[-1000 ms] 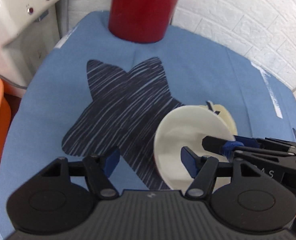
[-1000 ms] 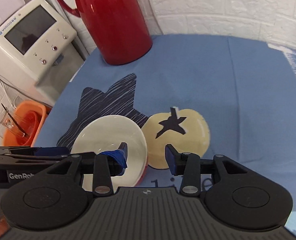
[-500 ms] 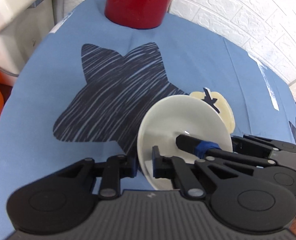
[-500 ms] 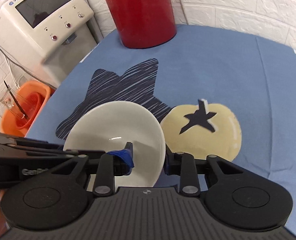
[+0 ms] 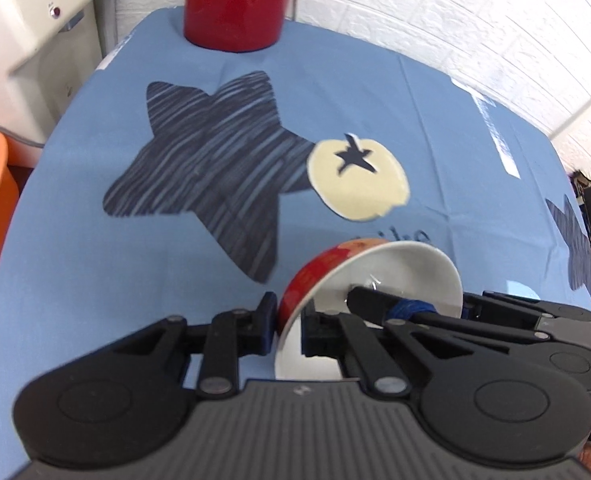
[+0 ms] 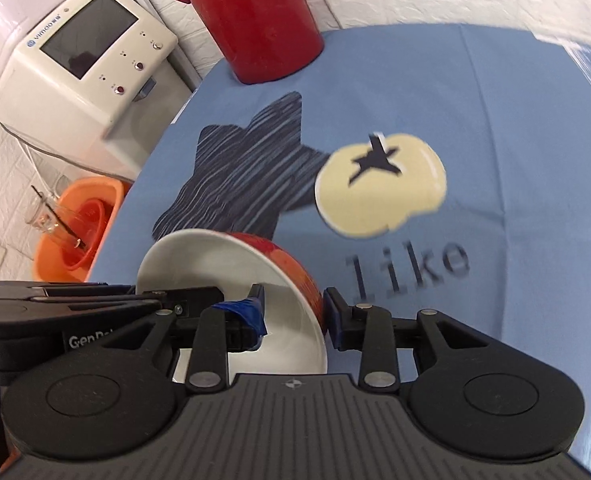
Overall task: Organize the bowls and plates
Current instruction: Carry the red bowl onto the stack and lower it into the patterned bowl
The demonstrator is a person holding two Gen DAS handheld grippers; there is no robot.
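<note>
Left wrist: both tongs (image 5: 288, 330) grip bowl (image 5: 399, 276).

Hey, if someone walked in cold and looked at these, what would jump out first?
Front and centre, a bowl, white inside and red outside, is tilted on edge with the left gripper and right gripper each straddling its rim. Behind it, a big red jug stands at the far edge of the blue tablecloth.
</note>
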